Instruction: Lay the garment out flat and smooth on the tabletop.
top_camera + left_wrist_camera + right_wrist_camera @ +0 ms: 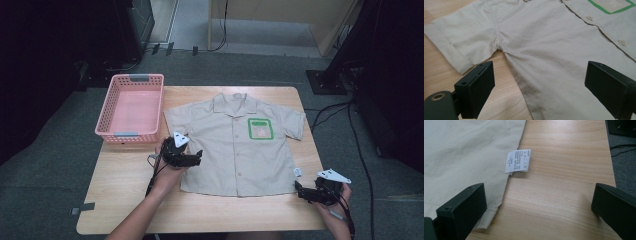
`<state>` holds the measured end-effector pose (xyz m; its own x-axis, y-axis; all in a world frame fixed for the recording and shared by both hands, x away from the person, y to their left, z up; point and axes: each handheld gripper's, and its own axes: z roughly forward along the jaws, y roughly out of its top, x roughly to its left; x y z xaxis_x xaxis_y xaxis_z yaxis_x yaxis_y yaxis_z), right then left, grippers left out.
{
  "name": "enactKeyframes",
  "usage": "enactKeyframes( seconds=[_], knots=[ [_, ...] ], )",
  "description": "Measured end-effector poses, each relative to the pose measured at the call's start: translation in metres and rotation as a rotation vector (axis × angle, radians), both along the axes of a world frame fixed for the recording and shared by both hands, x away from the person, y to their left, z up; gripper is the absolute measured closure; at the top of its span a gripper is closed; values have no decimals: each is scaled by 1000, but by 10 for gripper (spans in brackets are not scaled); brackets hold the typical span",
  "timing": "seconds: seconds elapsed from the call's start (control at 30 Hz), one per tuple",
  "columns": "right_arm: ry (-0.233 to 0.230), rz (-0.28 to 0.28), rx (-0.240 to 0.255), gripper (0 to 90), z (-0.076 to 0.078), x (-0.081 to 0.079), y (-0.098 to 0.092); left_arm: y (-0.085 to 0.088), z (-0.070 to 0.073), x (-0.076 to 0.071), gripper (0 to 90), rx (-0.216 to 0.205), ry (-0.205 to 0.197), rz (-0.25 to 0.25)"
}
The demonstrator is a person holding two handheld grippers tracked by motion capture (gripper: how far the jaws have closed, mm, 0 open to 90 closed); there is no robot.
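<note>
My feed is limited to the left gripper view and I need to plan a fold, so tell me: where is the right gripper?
Observer: The right gripper is at the shirt's bottom hem corner, jaws open.
Operator: Anything near it?
Observer: A white care label sticks out from the side seam onto the table.
Operator: Anywhere to put the shirt?
Observer: A pink basket stands beside the sleeve near the left gripper.

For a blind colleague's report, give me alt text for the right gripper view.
The right hand-held gripper, jaws wide open, points at the bottom corner of a beige shirt lying on a wooden table. A white care label sticks out from the shirt's side seam.
</note>
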<state>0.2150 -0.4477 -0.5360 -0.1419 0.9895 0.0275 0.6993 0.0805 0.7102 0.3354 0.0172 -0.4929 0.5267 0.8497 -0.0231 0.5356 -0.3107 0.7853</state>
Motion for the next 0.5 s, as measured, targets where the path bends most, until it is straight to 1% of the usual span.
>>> enactKeyframes(
  seconds=[0.13,0.2,0.5],
  knots=[
    [0,0,0,0,0,0,0,6,1,-7,97,2,-15,9],
    [0,0,0,0,0,0,0,9,1,-11,97,-5,-22,14],
    [0,0,0,0,0,0,0,20,1,-26,97,-12,-32,19]
  ],
)
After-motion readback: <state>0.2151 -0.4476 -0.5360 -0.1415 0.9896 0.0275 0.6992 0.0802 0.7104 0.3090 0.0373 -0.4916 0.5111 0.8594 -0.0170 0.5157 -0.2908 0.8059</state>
